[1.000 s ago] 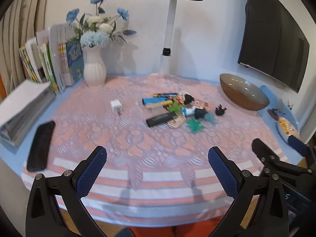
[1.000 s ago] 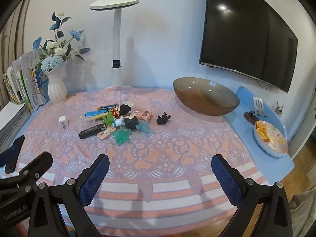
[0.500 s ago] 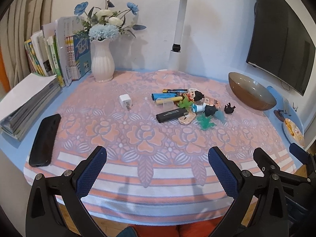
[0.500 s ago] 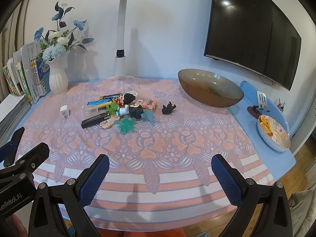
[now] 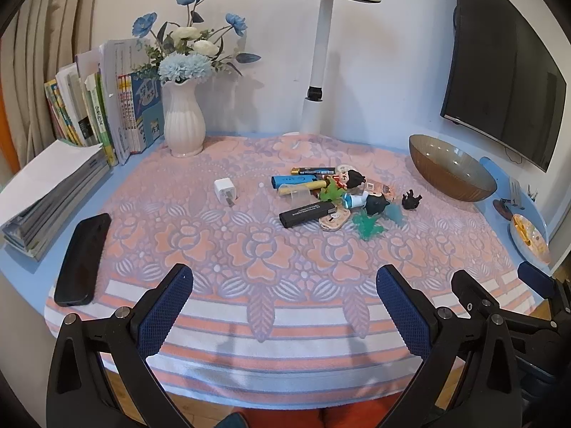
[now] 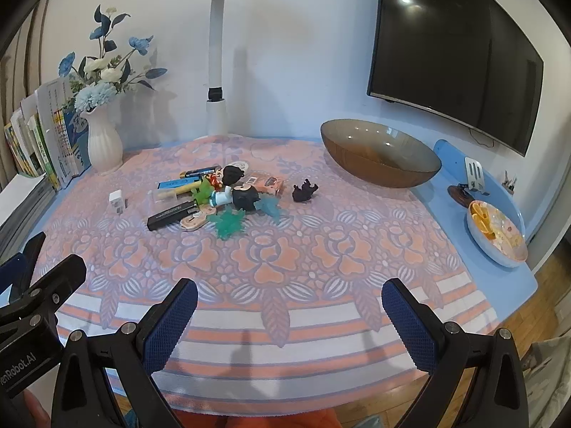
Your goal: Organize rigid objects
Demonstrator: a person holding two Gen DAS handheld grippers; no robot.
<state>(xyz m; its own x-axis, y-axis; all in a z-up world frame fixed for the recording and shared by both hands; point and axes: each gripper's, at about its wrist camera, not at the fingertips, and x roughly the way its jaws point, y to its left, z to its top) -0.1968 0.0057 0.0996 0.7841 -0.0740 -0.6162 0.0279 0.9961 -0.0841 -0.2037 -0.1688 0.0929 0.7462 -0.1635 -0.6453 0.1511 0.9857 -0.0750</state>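
A pile of small rigid items (image 5: pixel 332 196) lies mid-table on the pink flowered cloth: a black stick (image 5: pixel 307 214), a blue marker (image 5: pixel 292 180), a battery, figurines, green plastic leaves. It also shows in the right wrist view (image 6: pixel 217 196). A white charger plug (image 5: pixel 225 191) lies left of the pile, a black toy animal (image 6: pixel 304 192) to its right. A brown glass bowl (image 6: pixel 378 171) stands at the back right. My left gripper (image 5: pixel 285 299) and my right gripper (image 6: pixel 289 314) are both open and empty over the table's near edge.
A white vase with blue flowers (image 5: pixel 183 121), upright books (image 5: pixel 107 107), a paper stack and a black phone (image 5: pixel 84 253) are at the left. A white lamp (image 5: pixel 321 71) stands at the back. A plate of orange slices (image 6: pixel 496 232) sits at the right edge; a TV hangs above.
Both grippers have pulled back and up a little, so the view of the table has tilted and more of the wall shows. Nothing on the table has moved.
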